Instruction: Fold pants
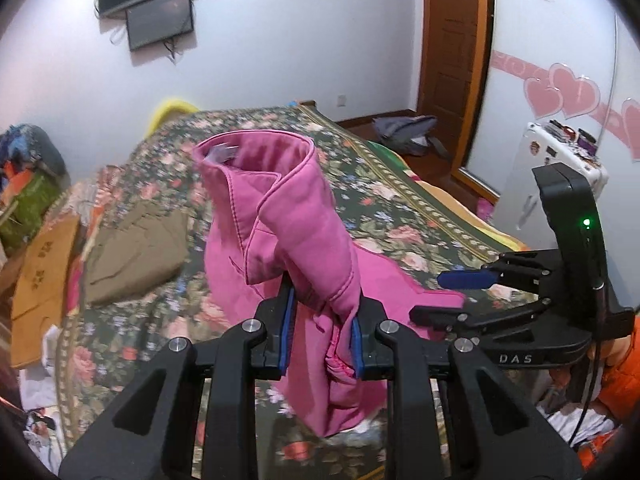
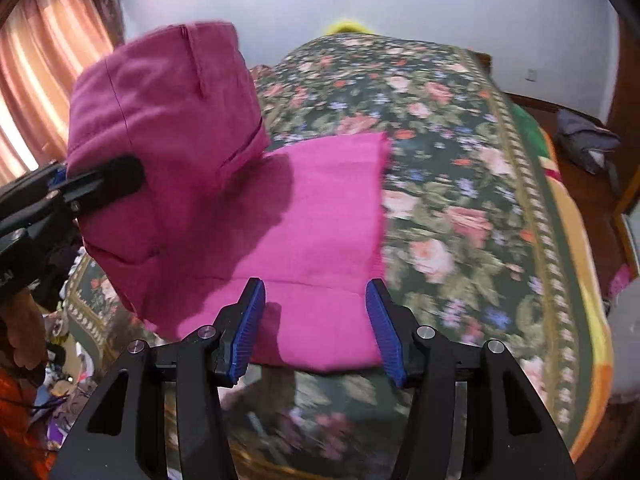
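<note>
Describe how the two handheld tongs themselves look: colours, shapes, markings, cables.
Both the left tongs and right tongs are matte black angular frames with silver bolts and ribbed blue pads. The right unit carries white letters "DAS", a lit green LED and a black cable. An orange sleeve shows behind.

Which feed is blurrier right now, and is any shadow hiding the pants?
Right wrist view: bedspread smeared by motion, and the lifted part of the pants casts a shadow on the flat part without hiding it. Left wrist view: mostly sharp, with fisheye bending of the door frame.
</note>
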Tool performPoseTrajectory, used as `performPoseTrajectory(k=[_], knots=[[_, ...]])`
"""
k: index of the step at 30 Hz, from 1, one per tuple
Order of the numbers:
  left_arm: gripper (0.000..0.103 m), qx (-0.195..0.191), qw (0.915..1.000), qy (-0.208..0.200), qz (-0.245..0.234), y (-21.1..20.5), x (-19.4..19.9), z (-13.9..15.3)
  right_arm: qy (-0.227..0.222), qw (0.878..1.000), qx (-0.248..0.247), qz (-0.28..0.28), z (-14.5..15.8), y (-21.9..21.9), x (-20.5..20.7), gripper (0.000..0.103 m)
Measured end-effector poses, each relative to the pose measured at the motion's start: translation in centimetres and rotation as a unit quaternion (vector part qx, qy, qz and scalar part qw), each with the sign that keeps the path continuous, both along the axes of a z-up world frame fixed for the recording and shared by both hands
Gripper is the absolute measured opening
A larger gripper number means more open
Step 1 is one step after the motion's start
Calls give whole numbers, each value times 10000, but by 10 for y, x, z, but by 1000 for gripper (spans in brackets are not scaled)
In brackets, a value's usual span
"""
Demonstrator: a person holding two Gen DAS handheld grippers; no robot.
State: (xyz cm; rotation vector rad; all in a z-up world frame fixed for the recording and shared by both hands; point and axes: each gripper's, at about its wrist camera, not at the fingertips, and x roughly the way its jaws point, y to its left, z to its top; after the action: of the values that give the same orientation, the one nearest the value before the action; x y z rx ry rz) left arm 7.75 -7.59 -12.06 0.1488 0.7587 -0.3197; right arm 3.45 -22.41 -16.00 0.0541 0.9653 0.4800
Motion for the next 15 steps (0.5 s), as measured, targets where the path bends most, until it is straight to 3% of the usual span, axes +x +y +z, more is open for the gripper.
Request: performPoseTrajectory(k=[5, 11, 13, 15], knots=[[23, -221, 9984, 461, -243, -12, 12, -15, 203, 9994, -108, -240, -15, -18, 1, 50], [25, -161, 9961, 728, -467, -26, 12, -27, 205, 9993, -116, -297, -19, -24, -3, 50], [38, -180, 9948, 857, -511, -28, 13, -31, 178, 9992, -132, -321, -18, -25, -3, 50], [42, -321, 9934, 973, -519, -27, 13, -33, 166, 9992, -137, -340, -18, -27, -3, 50]])
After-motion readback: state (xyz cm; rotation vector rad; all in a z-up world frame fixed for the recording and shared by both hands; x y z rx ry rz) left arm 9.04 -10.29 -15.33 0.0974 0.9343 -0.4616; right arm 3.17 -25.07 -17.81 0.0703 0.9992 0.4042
